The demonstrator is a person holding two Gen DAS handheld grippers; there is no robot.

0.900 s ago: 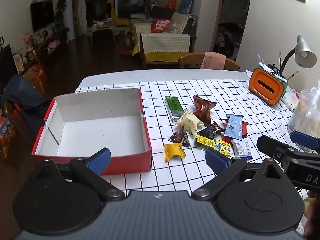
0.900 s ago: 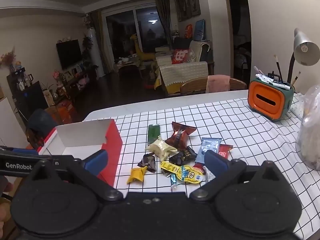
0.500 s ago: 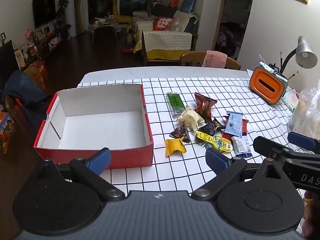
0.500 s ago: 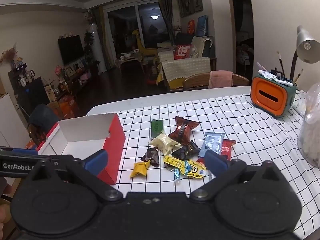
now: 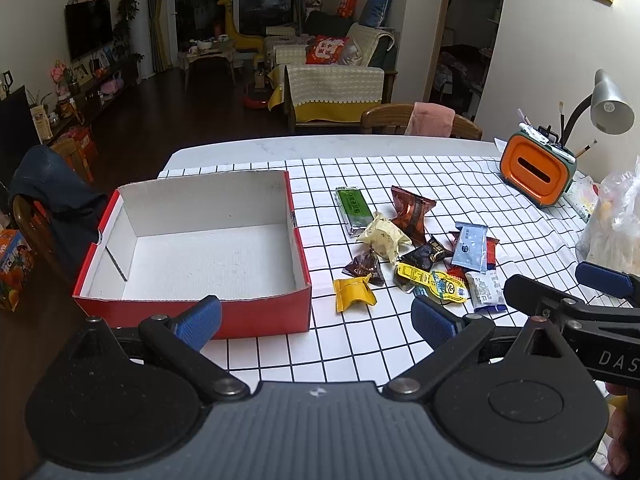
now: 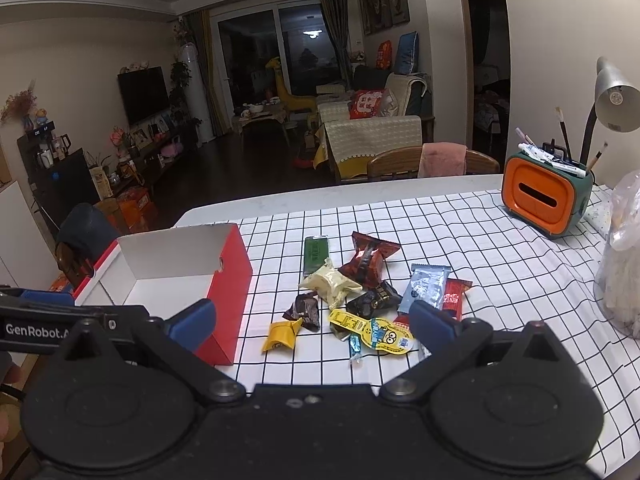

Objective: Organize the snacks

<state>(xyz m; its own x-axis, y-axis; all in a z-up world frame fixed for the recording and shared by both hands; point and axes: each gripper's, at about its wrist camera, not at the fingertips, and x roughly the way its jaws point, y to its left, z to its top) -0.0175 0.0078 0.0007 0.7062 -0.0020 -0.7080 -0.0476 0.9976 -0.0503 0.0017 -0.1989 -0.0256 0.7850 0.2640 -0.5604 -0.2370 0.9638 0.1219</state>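
Both tools have pulled back and risen since the earlier frames, so you see more desk (image 5: 460,184), but no snack has moved yet. Your left tool (image 5: 316,320) and right tool (image 6: 310,322) are spread wide and hold nothing. Ahead of the left tool sits the bare red box (image 5: 200,240); the snack pile (image 6: 360,300) lies ahead of the right, yellow packet (image 6: 282,334) nearest, so sorting looks unstarted.
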